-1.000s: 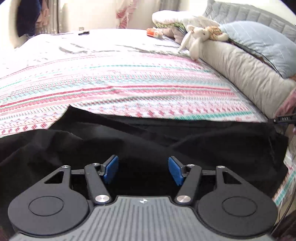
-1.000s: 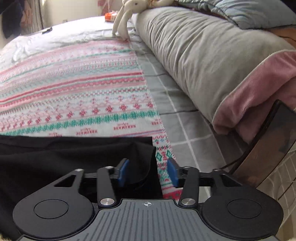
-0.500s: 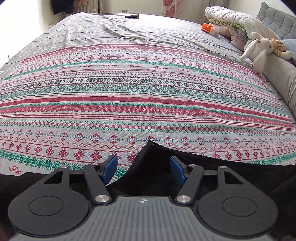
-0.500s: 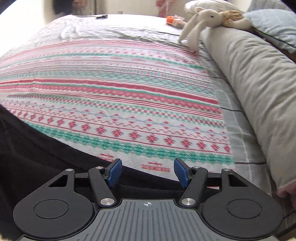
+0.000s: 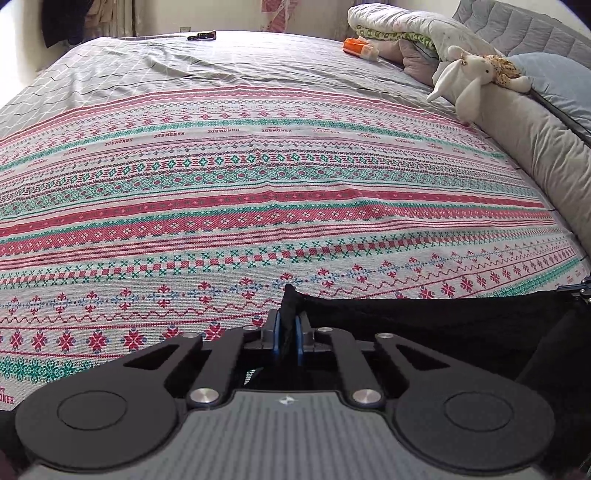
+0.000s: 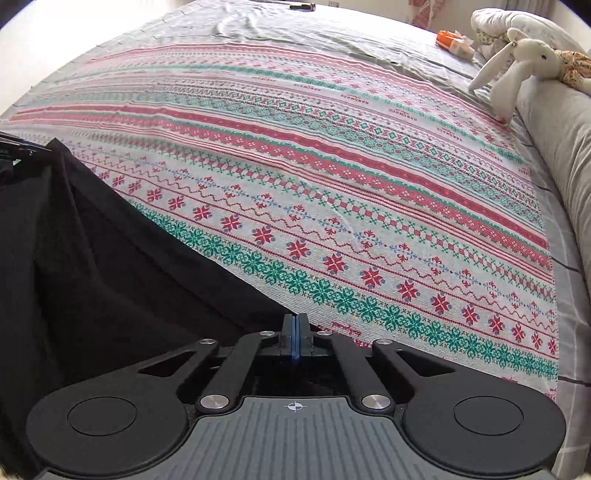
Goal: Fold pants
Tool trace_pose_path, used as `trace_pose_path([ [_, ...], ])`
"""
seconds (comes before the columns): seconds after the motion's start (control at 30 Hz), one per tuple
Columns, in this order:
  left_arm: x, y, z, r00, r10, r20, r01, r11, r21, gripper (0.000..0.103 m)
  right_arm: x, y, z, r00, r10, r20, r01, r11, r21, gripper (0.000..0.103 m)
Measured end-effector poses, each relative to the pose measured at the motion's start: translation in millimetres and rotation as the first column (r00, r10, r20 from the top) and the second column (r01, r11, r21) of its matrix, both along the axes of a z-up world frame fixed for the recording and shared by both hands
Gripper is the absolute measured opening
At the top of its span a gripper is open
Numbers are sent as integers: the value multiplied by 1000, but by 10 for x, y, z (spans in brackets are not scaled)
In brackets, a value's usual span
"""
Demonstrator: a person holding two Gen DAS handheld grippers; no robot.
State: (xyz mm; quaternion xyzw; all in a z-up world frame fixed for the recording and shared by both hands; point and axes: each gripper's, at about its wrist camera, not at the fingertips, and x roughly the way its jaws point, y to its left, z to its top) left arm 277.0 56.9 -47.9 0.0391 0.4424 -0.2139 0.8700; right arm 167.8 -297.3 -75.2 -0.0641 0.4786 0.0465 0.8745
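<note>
Both grippers — left gripper [image 5: 287, 328], right gripper [image 6: 294, 334] — pinch limp black pants [image 6: 92, 266]

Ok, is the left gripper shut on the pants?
Shut on them: the left gripper has its blue pads pressed on a bunched edge of the black pants.

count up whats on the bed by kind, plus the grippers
black pants: 1
patterned blanket: 1
plush bunny: 1
orange packet: 1
dark remote-like item: 1
long grey bolster: 1
grippers, left gripper and right gripper, each clamped on the pants: 2
total: 8
</note>
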Motion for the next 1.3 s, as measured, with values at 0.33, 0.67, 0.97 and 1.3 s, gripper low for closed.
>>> trace_pose_path([
  [0.33,57,59,191,979,174,107,-176,984,3,25,93,-455,289,931,-335,143,346,936,-60,6],
  [0.67,-74,-338,126,935,345,84,-353,927,130,25,-374,-1126,319,805,-579,126,586,810,-22,69],
  [0.97,-98,-467,62,897,433,87,-441,887,135,25,-640,-1468,35,743,-668,50,669,743,-4,61],
  [1.3,-101,-490,10,902,421,100,-432,888,157,25,-664,-1442,-20,761,-648,-38,645,750,144,41],
])
